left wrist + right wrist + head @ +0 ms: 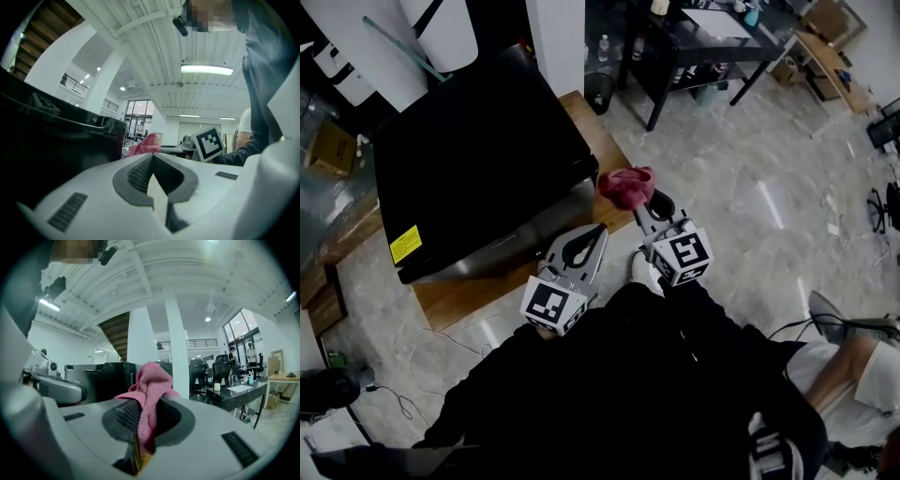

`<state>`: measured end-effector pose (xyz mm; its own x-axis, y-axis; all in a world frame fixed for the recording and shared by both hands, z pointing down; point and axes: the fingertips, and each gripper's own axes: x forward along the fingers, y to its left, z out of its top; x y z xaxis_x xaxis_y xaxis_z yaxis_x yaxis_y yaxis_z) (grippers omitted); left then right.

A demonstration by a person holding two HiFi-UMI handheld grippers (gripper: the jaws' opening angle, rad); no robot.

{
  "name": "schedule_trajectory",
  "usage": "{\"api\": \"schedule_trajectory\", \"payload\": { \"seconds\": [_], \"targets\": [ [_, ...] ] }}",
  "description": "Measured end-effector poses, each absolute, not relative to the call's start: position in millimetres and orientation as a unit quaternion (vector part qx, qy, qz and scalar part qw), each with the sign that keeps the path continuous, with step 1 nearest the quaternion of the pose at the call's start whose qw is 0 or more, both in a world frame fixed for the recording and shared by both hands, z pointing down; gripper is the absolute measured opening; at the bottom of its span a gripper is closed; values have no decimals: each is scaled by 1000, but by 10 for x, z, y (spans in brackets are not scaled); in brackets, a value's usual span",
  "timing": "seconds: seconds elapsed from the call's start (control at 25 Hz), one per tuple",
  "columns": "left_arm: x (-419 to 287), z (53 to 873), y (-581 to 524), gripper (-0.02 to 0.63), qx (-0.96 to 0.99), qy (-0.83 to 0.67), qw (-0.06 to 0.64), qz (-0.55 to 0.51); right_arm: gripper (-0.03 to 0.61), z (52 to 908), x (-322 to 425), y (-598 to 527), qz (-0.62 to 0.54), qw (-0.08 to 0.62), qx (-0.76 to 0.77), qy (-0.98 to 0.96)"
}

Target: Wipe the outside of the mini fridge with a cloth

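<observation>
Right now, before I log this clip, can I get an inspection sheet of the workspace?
Surface: low wooden platform on a pale glossy floor.
Job's things: black mini fridge on the platform; pink terry cloth beside its front corner, contact unclear.
Clutter: cardboard box; black bin.
Grippers: right gripper shut on the cloth; left gripper shut, nothing between its jaws.
Cables: thin white cable on the floor at left; dark cables at right.
Surroundings: black desk; white column.
</observation>
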<state>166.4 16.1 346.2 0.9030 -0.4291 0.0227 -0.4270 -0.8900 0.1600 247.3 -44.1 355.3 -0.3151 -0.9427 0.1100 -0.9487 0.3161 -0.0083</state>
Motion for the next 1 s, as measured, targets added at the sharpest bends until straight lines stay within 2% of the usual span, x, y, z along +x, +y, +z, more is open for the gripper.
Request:
{"api": "schedule_trajectory", "payload": {
  "seconds": [0.24,0.52,0.8,1.0],
  "targets": [
    [2103,3432,-94,5,965,-251,81,-5,58,3379,2662,-864,5,30,514,-858],
    [2694,3356,-404,5,947,-316,58,9,58,3149,2648,-1345,-32,10,357,-934],
    [2713,3445,-733,5,911,-407,55,18,58,3121,2210,-1593,-81,2,211,-974],
    [2649,3558,-793,5,885,-462,49,15,54,3319,2171,-1616,-58,-21,166,-984]
  ]
}}
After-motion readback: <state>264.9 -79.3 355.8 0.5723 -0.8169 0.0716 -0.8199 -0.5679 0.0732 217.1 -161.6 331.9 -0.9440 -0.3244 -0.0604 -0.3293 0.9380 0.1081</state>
